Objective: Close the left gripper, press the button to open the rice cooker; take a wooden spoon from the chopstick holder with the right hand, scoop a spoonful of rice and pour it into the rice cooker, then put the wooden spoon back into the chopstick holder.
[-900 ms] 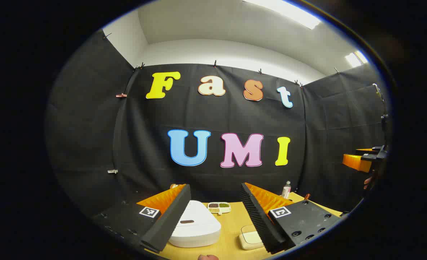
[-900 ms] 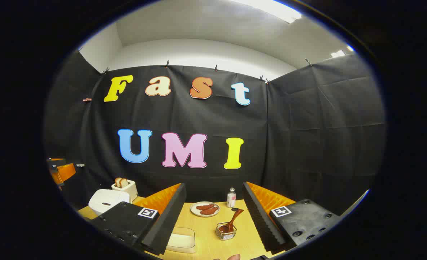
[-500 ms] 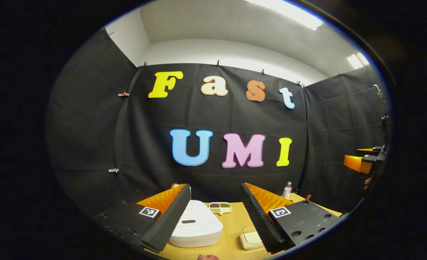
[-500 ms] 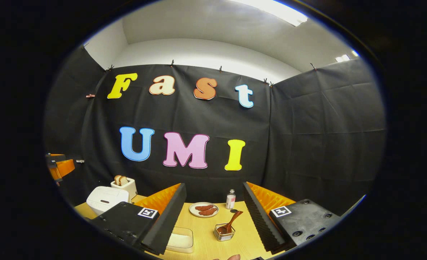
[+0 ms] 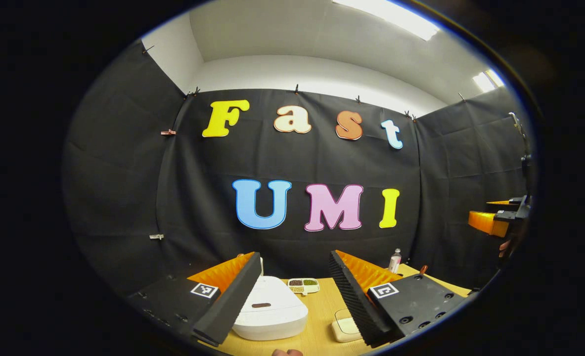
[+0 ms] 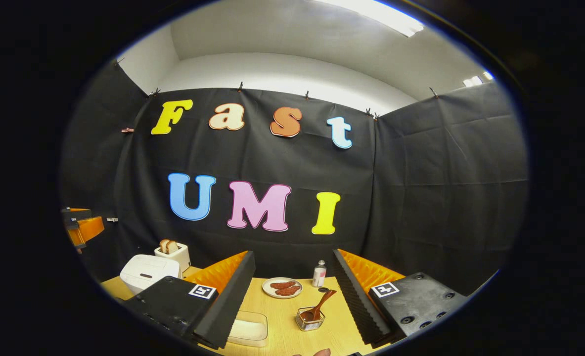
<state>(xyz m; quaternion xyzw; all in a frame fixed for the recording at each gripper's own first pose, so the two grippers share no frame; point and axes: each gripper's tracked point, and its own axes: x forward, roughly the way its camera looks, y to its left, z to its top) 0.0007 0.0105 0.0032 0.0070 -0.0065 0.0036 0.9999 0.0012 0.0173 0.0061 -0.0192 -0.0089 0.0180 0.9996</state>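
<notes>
In the left gripper view, the left gripper (image 5: 292, 296) hung above the wooden table (image 5: 317, 336) with its fingers (image 5: 228, 301) spread wide and nothing between them. Just beyond and below them sat the white rice cooker (image 5: 271, 309), lid down, the dark slot of its button (image 5: 261, 305) lying crosswise on the near slope of the lid. Beside it, to the right, a shallow container of rice (image 5: 344, 327) was partly hidden behind the right finger. Farther back stood a small divided dish (image 5: 303, 284) of dark and green grains, and a little bottle (image 5: 394, 260) near the cloth wall. At the far right edge the right gripper (image 5: 492, 220) showed, held up well off the table.

In the right gripper view, the right gripper (image 6: 292, 301) was likewise spread open and empty above the table (image 6: 282, 331). Nearest lay the rice container (image 6: 247, 329), at the tip of the left finger. Just past it stood the wire chopstick holder (image 6: 308, 319), with the wooden spoon (image 6: 318, 305) in it: bowl down in the holder, handle leaning up toward the right and away from the camera. Behind came a plate of reddish pieces (image 6: 282, 287) and the bottle (image 6: 318, 274). Off to the left sat the rice cooker (image 6: 149, 272), with a toaster (image 6: 173, 253) holding bread behind it.
</notes>
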